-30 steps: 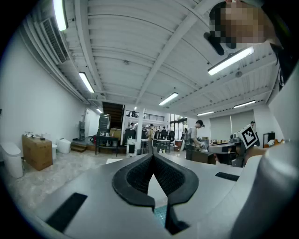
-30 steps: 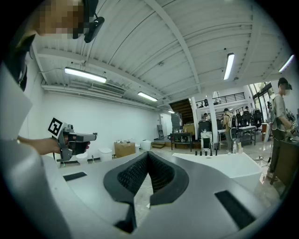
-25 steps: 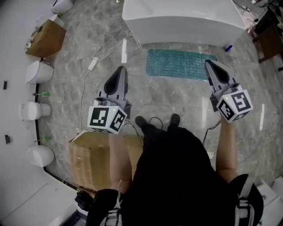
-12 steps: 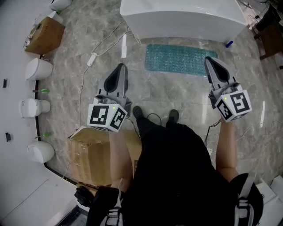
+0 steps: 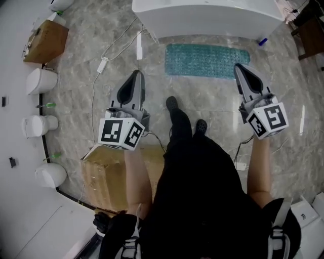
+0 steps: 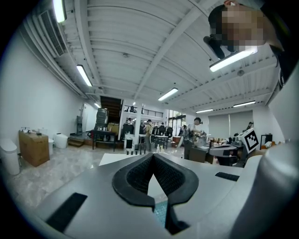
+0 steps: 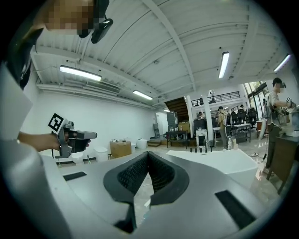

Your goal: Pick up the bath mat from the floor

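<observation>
Head view: bath mat (image 5: 207, 60) lies flat on the floor (image 5: 86, 60) along the foot of the white tub (image 5: 202, 15), untouched. Nothing of the pick-up is done; reach, grasp and lift all remain.

Mat sits ahead of and well below both sets of fingertips, between them. Its right end is nearer the right gripper (image 5: 239, 67), and the left gripper (image 5: 135, 76) is off beyond its left end.

Left gripper view: jaws closed tip to tip, nothing between them. A sliver of teal mat shows through the gap below the pads.

Right gripper view: jaws likewise closed and empty.

Pose: both forearms out in front, grippers roughly level and pointing toward the tub, one foot stepping forward. Jaws must open before any grasp, I judge.
</observation>
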Tool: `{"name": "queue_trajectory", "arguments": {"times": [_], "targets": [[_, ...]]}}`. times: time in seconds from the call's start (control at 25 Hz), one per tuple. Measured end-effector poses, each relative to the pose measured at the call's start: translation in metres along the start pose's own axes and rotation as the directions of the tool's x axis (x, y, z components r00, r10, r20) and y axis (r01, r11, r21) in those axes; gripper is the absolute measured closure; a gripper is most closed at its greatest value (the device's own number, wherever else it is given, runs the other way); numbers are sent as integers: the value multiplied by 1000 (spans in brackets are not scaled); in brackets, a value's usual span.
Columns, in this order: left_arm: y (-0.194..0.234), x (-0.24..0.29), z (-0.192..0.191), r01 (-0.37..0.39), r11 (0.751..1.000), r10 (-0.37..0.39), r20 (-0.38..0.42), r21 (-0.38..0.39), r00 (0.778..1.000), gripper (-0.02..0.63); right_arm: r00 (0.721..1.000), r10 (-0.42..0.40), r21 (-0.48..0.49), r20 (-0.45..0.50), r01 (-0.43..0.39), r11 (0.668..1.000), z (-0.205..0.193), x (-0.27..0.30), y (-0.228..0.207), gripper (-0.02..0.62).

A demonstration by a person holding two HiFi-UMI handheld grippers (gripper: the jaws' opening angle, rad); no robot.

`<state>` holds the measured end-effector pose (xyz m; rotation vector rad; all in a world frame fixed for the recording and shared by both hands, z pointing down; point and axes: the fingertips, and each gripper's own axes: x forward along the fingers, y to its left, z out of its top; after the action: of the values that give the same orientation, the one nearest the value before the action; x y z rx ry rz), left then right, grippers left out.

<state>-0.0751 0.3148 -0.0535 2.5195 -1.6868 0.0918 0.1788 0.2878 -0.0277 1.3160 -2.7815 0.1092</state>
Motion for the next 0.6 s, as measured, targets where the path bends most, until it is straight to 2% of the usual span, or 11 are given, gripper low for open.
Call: {"name": "queue_trajectory", "arguments": {"times": [0.24, 0.6], "targets": [[41, 32, -2, 32, 999, -32, -7, -16, 999, 595, 1000, -8, -5, -18, 8, 1000, 0, 43, 4, 583], [116, 91, 13, 137, 991, -137, 21, -7, 990, 595, 998, -56, -21, -32, 55, 998, 18, 133, 13, 583]]}}
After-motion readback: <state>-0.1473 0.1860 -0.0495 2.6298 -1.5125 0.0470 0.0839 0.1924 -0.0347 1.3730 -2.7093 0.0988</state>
